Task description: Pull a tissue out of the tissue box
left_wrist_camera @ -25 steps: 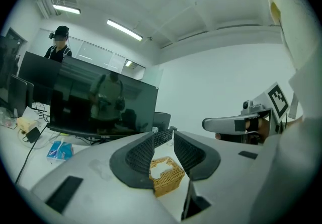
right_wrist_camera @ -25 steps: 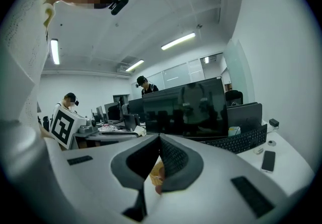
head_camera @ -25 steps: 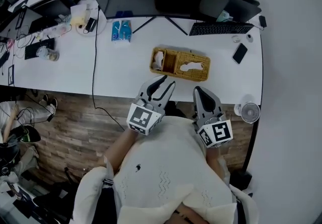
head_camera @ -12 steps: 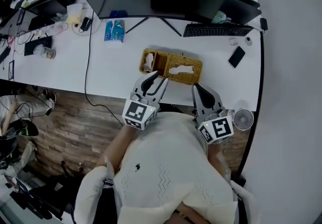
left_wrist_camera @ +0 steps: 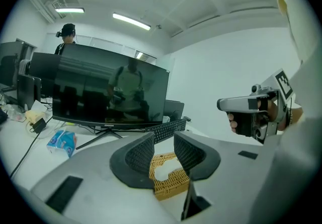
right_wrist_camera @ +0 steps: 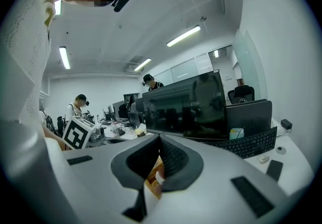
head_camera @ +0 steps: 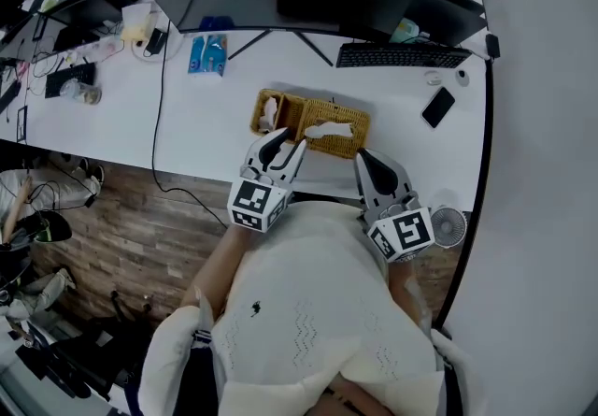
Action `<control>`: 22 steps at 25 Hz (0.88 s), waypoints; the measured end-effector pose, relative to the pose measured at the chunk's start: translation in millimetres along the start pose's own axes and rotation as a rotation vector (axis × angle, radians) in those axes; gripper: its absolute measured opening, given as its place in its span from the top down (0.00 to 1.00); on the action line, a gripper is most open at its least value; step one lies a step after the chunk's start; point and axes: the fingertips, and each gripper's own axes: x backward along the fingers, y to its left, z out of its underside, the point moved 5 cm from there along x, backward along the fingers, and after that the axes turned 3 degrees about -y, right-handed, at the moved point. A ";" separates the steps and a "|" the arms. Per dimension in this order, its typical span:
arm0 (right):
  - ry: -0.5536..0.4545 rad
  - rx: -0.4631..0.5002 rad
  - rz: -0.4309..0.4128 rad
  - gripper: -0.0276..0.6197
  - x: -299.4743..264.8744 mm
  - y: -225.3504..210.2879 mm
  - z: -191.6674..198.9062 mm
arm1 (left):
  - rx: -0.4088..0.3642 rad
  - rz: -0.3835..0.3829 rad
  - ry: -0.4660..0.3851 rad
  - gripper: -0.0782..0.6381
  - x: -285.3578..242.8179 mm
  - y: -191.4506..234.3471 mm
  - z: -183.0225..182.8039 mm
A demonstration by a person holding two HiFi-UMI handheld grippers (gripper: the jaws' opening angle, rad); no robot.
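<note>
The tissue (head_camera: 327, 131) pokes from the box (head_camera: 360, 121), dead in line with the left gripper (head_camera: 281, 145), jaws parted and empty. The right gripper (head_camera: 364, 160), jaws together, hangs near the box's right end.

We hold the left gripper (head_camera: 283, 147) and the right gripper (head_camera: 365, 162) side by side, apart from each other, both pointing forward and slightly down. Left jaws stand apart. Right jaws meet at the tips.
</note>
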 end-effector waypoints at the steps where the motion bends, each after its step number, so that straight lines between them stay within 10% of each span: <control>1: 0.001 -0.002 -0.002 0.96 0.0 -1.7 0.1 | 0.001 -0.003 0.005 0.72 -2.0 0.7 1.8; 22: 0.032 -0.004 -0.080 0.96 -18.8 -22.2 3.9 | -0.026 0.005 0.179 0.69 -40.9 6.4 57.2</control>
